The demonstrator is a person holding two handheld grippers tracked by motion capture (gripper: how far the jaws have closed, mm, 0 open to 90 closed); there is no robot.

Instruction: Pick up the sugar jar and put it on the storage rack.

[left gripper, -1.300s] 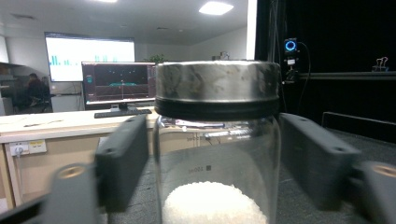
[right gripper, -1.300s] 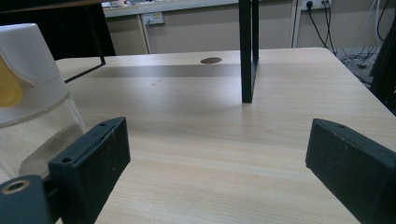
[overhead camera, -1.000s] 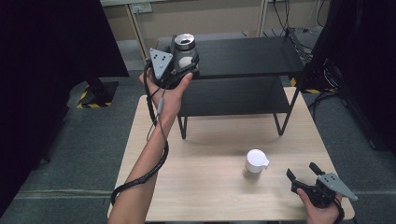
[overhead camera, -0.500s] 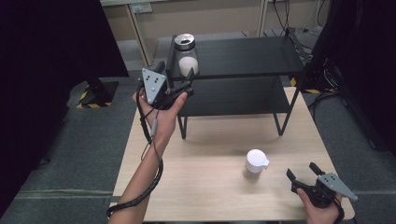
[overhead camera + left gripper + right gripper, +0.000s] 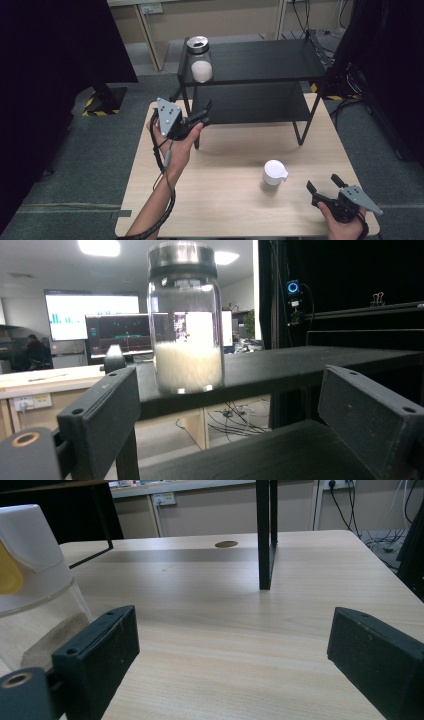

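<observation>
- Standing on the black shelf (image 5: 270, 60), the glass jar (image 5: 200, 60) faces the left gripper (image 5: 202, 112), fingers wide, empty.
- Right gripper (image 5: 324, 186) rests near the white-lidded jar (image 5: 274, 176), fingers wide.

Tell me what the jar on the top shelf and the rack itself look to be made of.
Jar: clear glass by the look, since the screens behind show through it; its lid looks like brushed metal. Rack: probably matt black painted metal, judging by its thin square legs.
</observation>
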